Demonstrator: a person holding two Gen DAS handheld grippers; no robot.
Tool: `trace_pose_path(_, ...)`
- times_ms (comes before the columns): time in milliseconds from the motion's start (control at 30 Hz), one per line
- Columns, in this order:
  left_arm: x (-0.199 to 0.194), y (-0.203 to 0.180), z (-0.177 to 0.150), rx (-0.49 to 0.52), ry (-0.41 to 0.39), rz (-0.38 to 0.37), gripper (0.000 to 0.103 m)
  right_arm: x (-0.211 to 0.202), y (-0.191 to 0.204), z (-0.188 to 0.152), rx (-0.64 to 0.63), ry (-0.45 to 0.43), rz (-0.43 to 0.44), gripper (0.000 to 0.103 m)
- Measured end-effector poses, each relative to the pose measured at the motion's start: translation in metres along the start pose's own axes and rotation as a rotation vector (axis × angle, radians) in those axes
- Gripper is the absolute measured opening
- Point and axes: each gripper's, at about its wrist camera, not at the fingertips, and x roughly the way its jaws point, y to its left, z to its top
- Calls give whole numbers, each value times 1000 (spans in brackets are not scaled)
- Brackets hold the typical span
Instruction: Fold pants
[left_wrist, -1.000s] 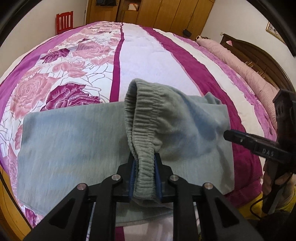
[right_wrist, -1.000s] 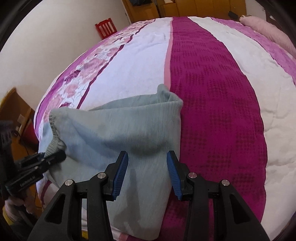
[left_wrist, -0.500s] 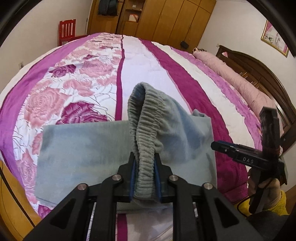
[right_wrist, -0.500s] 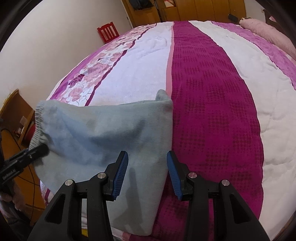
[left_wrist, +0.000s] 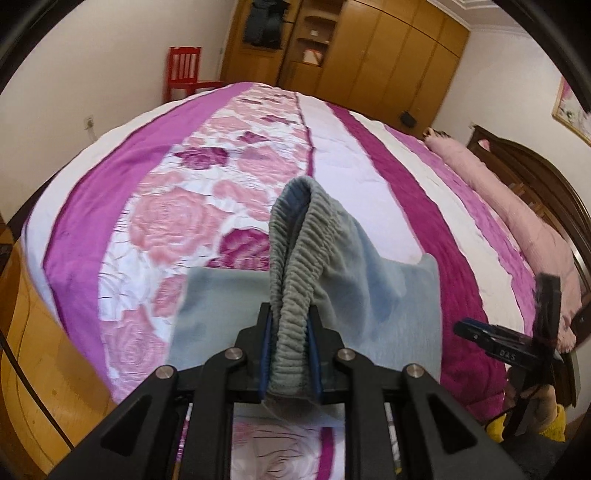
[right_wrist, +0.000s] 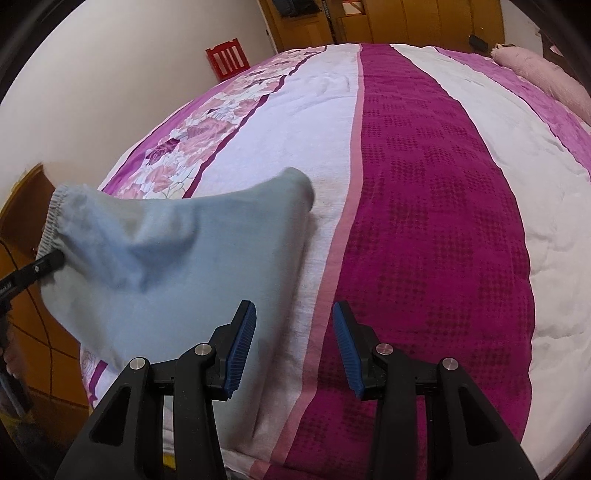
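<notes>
The left gripper (left_wrist: 289, 345) is closed tight on the ribbed elastic waistband (left_wrist: 295, 258) of the grey pants (left_wrist: 388, 295), and it holds this band lifted above the bed (left_wrist: 155, 192). The right gripper (right_wrist: 294, 347) has its jaws wide apart and holds nothing; it hovers just beside the right border of the pants, over the white and dark magenta stripes of the bedspread (right_wrist: 424, 184).

The pants lie at the near edge of the bed, close to its near left corner, with the lower part on the floral stripe and the upper part raised as a loose fold. The wooden bed frame (left_wrist: 33, 332) runs along the left edge. Beyond the pants, almost the whole bed surface toward the far edge is open. A pink bolster (left_wrist: 517, 206) lies along the right edge by the headboard (left_wrist: 546, 173), and a red chair (left_wrist: 184, 70) stands past the far left corner.

Compared with one second ago, the waistband is carried higher and more to the left, so less cloth lies flat on the bed. The right gripper was over the cloth before; now it is past the border.
</notes>
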Motion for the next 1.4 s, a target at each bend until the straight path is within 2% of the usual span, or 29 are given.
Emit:
trace_pose_path(233, 0, 39, -1, -73, 7, 53, 17, 6, 7, 1, -27, 16, -1, 44)
trace_pose_path(400, 20, 62, -13, -119, 62, 74, 18, 12, 10, 0, -42, 30, -1, 44)
trace_pose_path(533, 38, 77, -26, -145, 119, 118, 21, 15, 13, -1, -52, 41, -1, 44)
trace_pose_path(600, 41, 80, -30, -137, 134, 151, 25, 17, 13, -2, -56, 47, 0, 44)
trace_pose_path(667, 40, 82, -33, -121, 137, 176, 36, 19, 15, -2, -63, 54, 3, 44)
trace_pose_path(733, 35, 84, -35, -113, 133, 192, 39, 20, 17, 0, -73, 58, 7, 44)
trace_pose_path(867, 23, 81, -32, -123, 126, 194, 39, 18, 23, 9, -91, 49, 21, 44)
trace_pose_path(1000, 6, 63, -21, -61, 76, 274, 39, 17, 31, 22, -112, 24, 36, 44)
trace_pose_path(1067, 2, 55, -16, -61, 48, 261, 39, 19, 36, 28, -122, 15, 47, 44)
trace_pose_path(1200, 13, 37, 0, -43, 23, 176, 37, 27, 49, 39, -145, 5, 81, 44)
trace_pose_path(1233, 20, 30, 4, -38, 20, 159, 36, 29, 52, 41, -146, 1, 79, 44)
trace_pose_path(1333, 43, 17, 15, -39, 10, 101, 22, 40, 57, 49, -146, -3, 82, 44)
trace_pose_path(1400, 58, 14, 20, -46, 10, 74, 20, 48, 59, 53, -149, -2, 91, 44)
